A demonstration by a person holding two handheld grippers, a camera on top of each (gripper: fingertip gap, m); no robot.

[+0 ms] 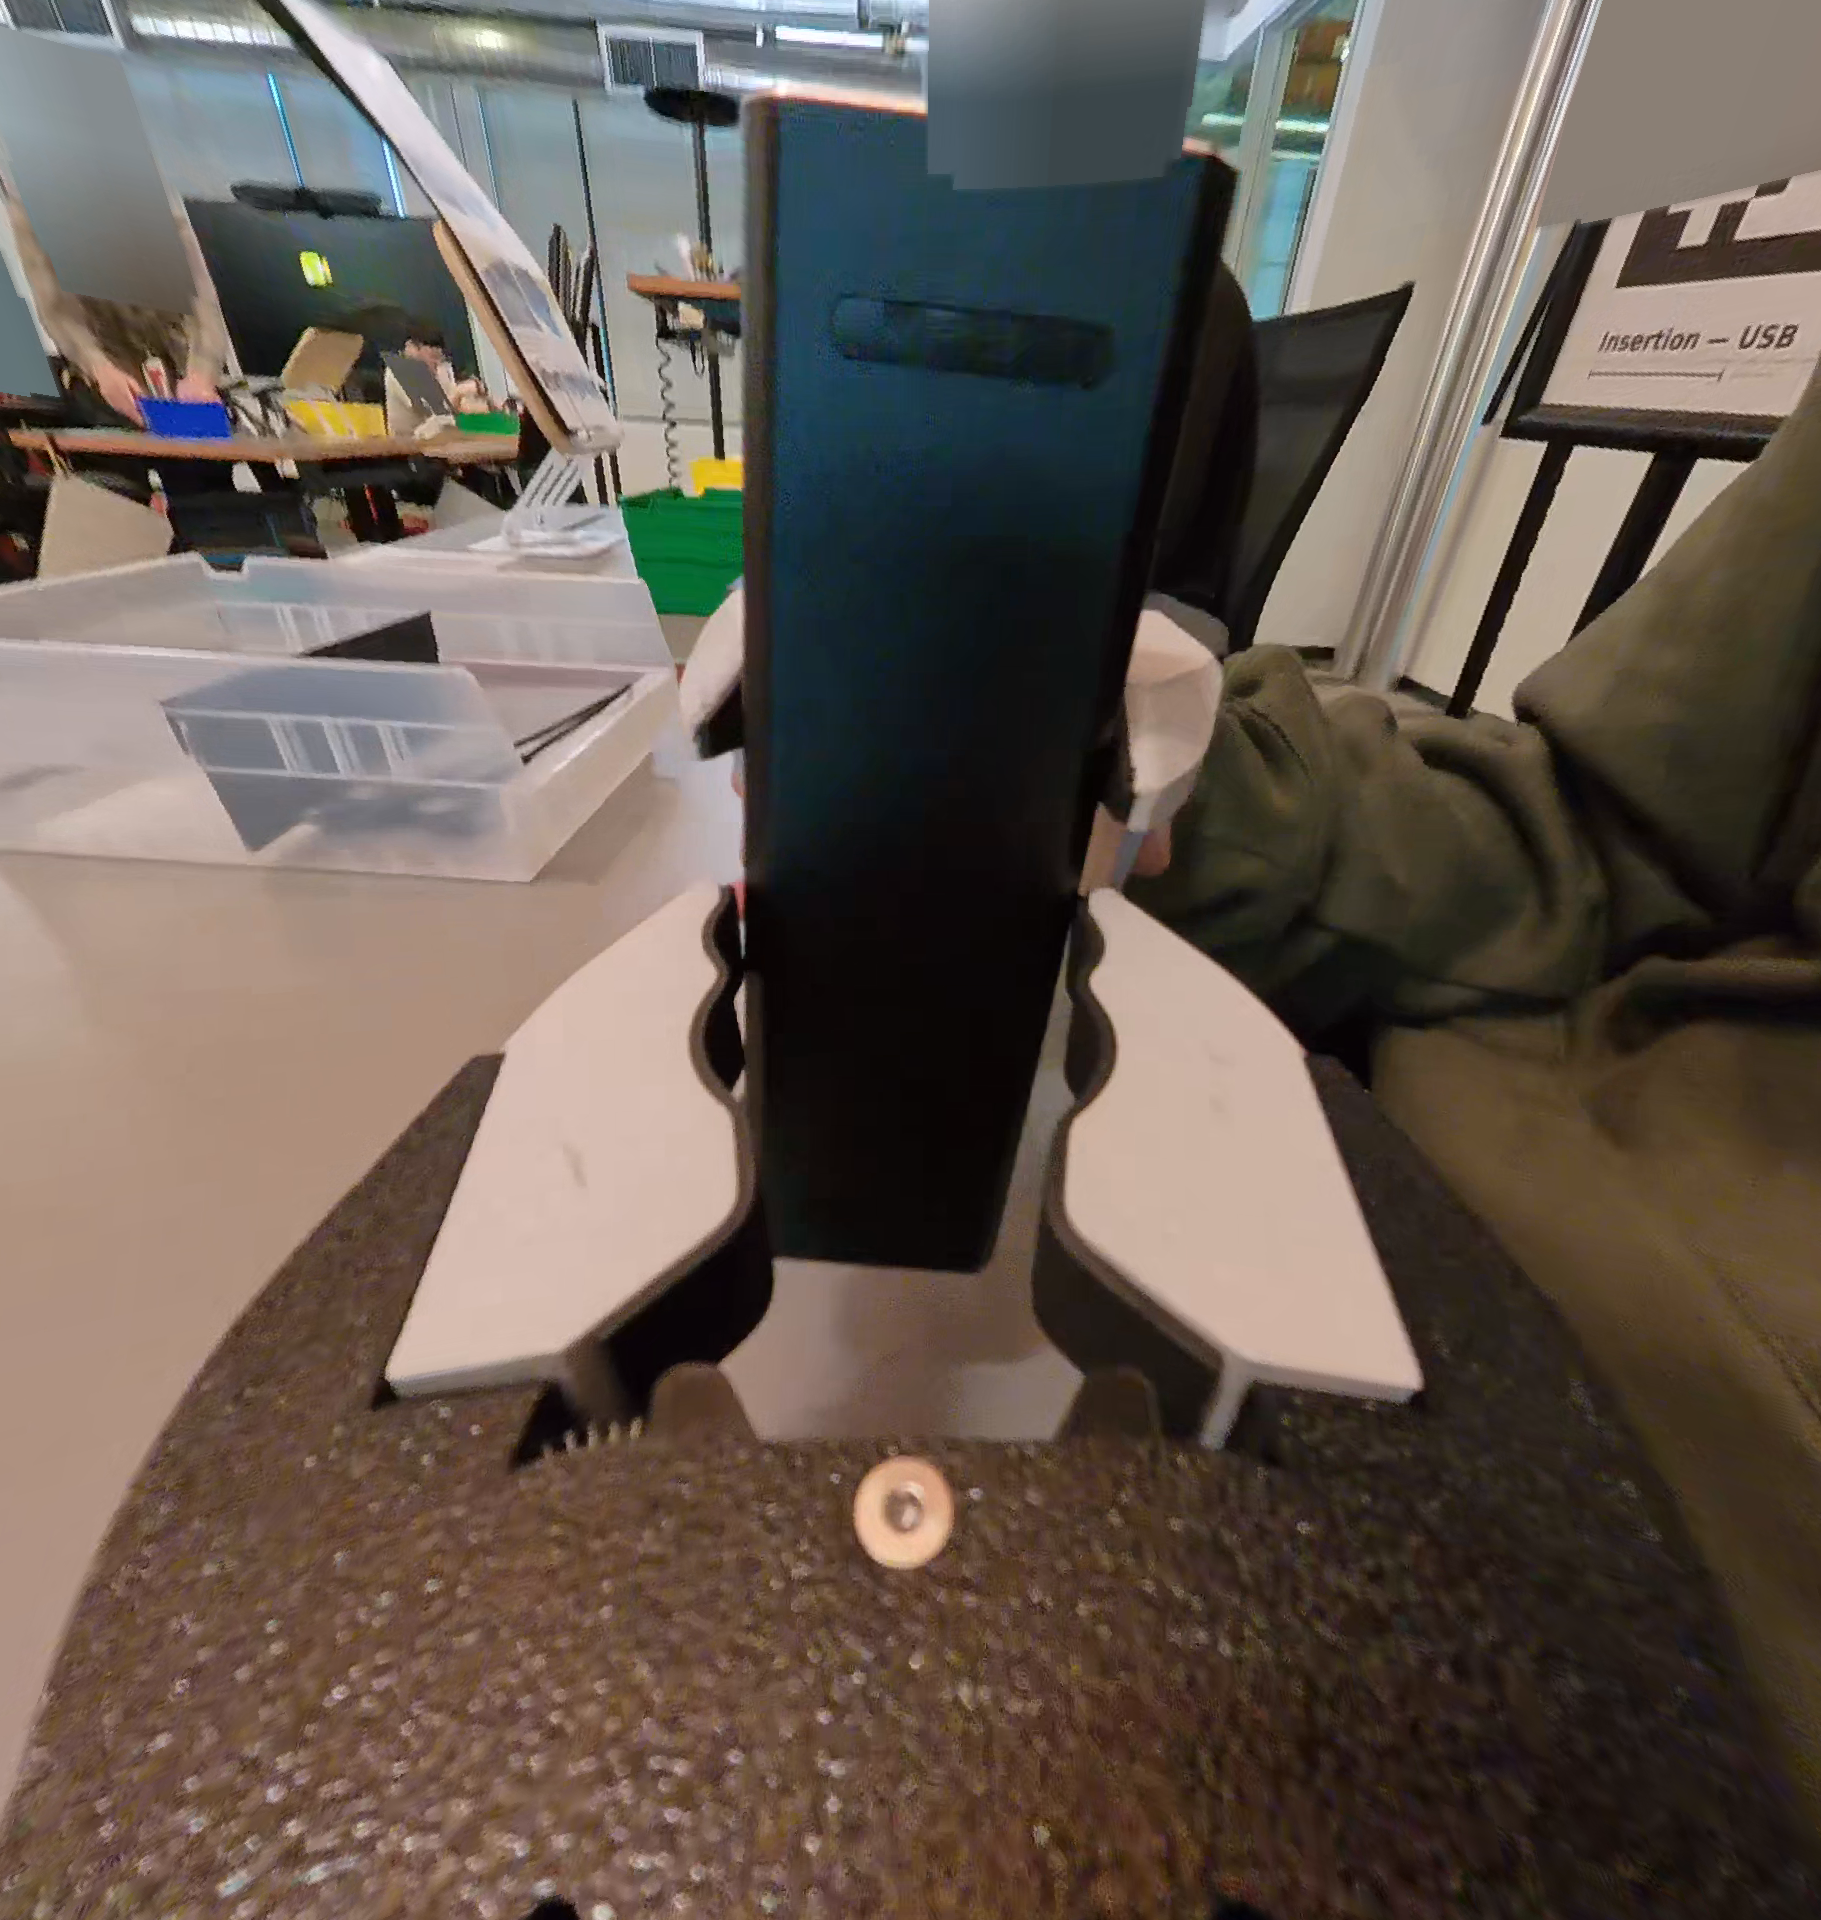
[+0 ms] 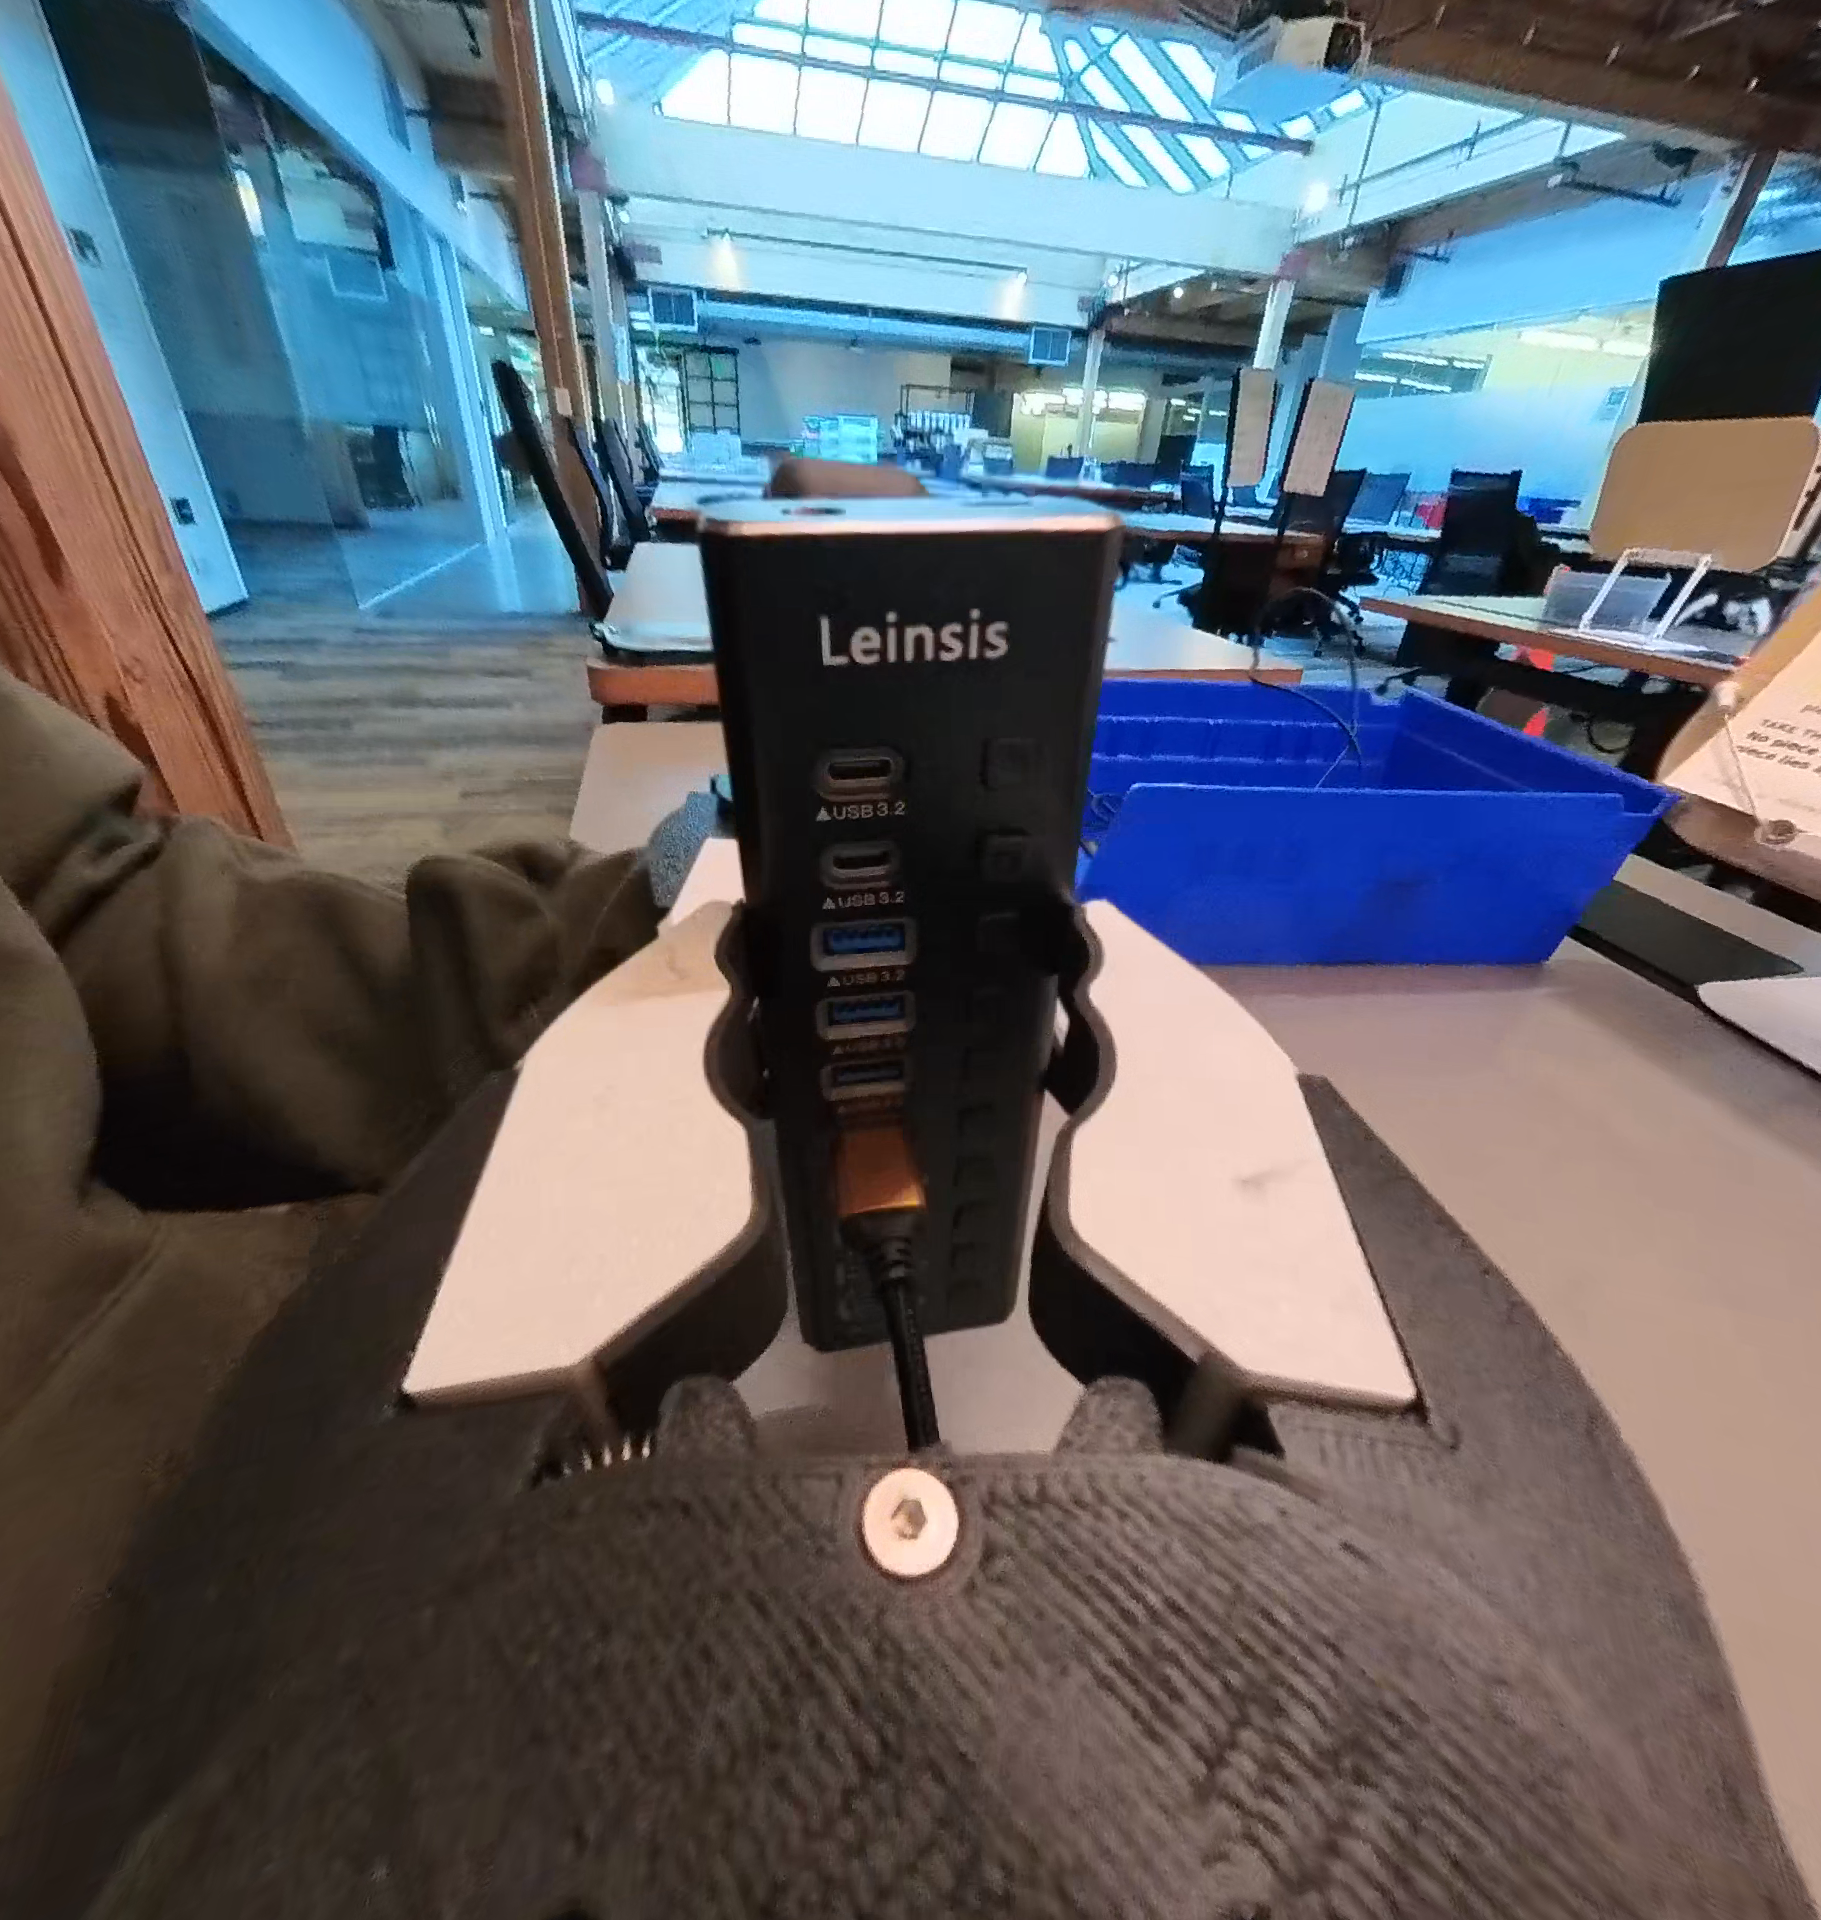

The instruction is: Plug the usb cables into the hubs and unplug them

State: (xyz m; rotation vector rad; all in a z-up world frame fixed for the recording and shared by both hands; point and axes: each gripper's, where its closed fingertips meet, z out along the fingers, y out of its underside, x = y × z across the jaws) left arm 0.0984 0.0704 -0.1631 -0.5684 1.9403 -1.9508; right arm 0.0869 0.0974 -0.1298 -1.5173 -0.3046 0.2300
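Each camera sits just behind its own gripper and looks forward along the two fingers, low above the desk.

The left wrist view faces the plain back of a black hub, very close, with a clear plastic box behind on the left.

The right wrist view faces the port side of the same hub, equally near, with a blue bin behind on the right.

So the two views look at each other, and both share the hub and an olive sleeve.
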